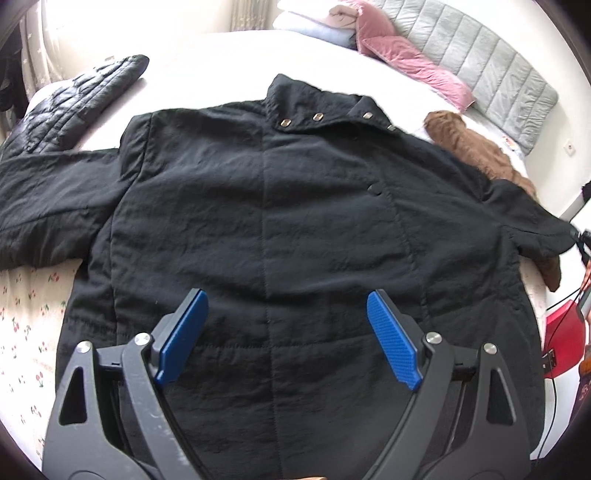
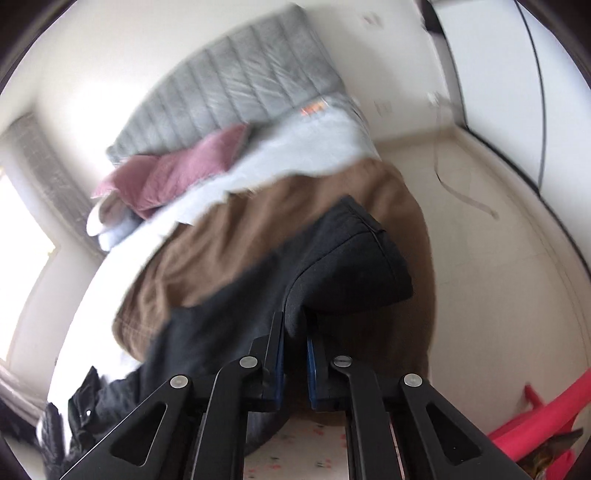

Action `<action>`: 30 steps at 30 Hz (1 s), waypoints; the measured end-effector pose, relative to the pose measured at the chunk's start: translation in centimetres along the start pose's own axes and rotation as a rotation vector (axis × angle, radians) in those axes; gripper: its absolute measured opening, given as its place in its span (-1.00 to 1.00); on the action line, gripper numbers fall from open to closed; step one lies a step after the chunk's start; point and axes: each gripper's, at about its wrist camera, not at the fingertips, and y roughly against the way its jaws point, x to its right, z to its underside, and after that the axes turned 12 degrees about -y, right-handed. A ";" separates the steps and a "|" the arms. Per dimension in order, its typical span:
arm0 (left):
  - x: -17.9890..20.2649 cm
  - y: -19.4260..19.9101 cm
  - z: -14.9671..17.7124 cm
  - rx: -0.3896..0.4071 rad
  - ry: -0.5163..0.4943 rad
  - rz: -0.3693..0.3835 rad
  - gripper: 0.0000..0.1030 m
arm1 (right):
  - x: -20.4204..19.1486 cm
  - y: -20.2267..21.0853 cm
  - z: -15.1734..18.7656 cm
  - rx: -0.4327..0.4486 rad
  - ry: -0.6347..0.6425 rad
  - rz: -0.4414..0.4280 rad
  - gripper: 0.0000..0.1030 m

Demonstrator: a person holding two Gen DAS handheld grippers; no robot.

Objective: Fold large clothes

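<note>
With our right gripper (image 2: 295,328) pinching the jacket (image 1: 280,206) sleeve (image 2: 347,254), we should carry it flat across the body while the left gripper (image 1: 286,314), fingers wide, pins the hem.

We see a home bedroom: a bed (image 1: 229,48) with a cherry-print sheet (image 1: 26,332), backed by a grey quilted headboard (image 1: 480,55) against a white wall. Clothes lie all over the bed: a black jacket (image 1: 277,206) spread flat, a brown garment (image 1: 476,147), a pink quilted piece (image 1: 399,51), a black puffer coat (image 1: 74,107), and folded pale items (image 1: 317,26) by the headboard. We also note curtains (image 1: 40,44) at a bright window, a pale floor (image 2: 498,258), a wall socket (image 1: 570,148) and a red plastic stool (image 1: 565,325) beside the bed.
</note>
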 end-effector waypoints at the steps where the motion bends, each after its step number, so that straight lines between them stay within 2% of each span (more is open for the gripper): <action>1: 0.1 0.3 -0.2 0.011 -0.002 0.006 0.71 | -1.6 0.9 -0.1 0.020 0.035 -0.026 -0.84; 4: 0.4 1.2 -0.9 0.040 -0.010 0.031 0.71 | -7.7 4.3 0.2 0.049 0.150 -0.148 -0.84; 7: 0.7 2.0 -1.4 0.069 -0.013 0.054 0.71 | -14.7 7.2 2.5 0.024 0.278 -0.281 -0.84; 11: 0.4 2.5 -1.8 0.090 -0.007 0.081 0.71 | -24.1 10.0 8.7 -0.065 0.486 -0.458 -0.84; 13: 0.0 2.4 -2.0 0.092 0.000 0.091 0.71 | -27.6 10.3 12.2 -0.143 0.567 -0.520 -0.82; 14: -0.1 2.4 -2.0 0.091 0.002 0.091 0.71 | -29.2 10.3 14.3 -0.206 0.606 -0.557 -0.75; 16: -0.7 2.1 -2.1 0.091 0.007 0.088 0.71 | -31.0 9.8 17.5 -0.365 0.668 -0.625 -0.56; 17: -0.9 1.9 -2.1 0.091 0.006 0.084 0.71 | -31.9 9.3 19.1 -0.487 0.711 -0.685 -0.35; 18: -1.2 1.7 -2.1 0.089 0.006 0.081 0.71 | -32.2 9.2 20.1 -0.557 0.733 -0.737 -0.19; 19: -1.5 1.3 -2.2 0.086 0.007 0.077 0.71 | -31.9 9.4 20.5 -0.558 0.744 -0.757 -0.13; 21: -1.8 0.7 -2.3 0.084 0.009 0.082 0.71 | -31.3 9.3 20.2 -0.511 0.757 -0.763 0.18; 23: -2.0 -0.5 -2.7 0.082 0.010 0.105 0.71 | -30.1 8.0 19.1 -0.483 0.724 -0.727 0.27; 25: -1.8 -2.2 -3.6 0.072 0.007 0.126 0.71 | -27.9 5.4 17.2 -0.485 0.665 -0.660 0.28; 28: -0.5 -5.1 -5.6 0.044 -0.012 0.151 0.66 | -24.1 0.3 15.9 -0.464 0.592 -0.509 0.28; 30: 0.8 -7.7 -7.4 0.019 -0.024 0.153 0.50 | -21.1 -3.4 14.4 -0.446 0.536 -0.413 0.28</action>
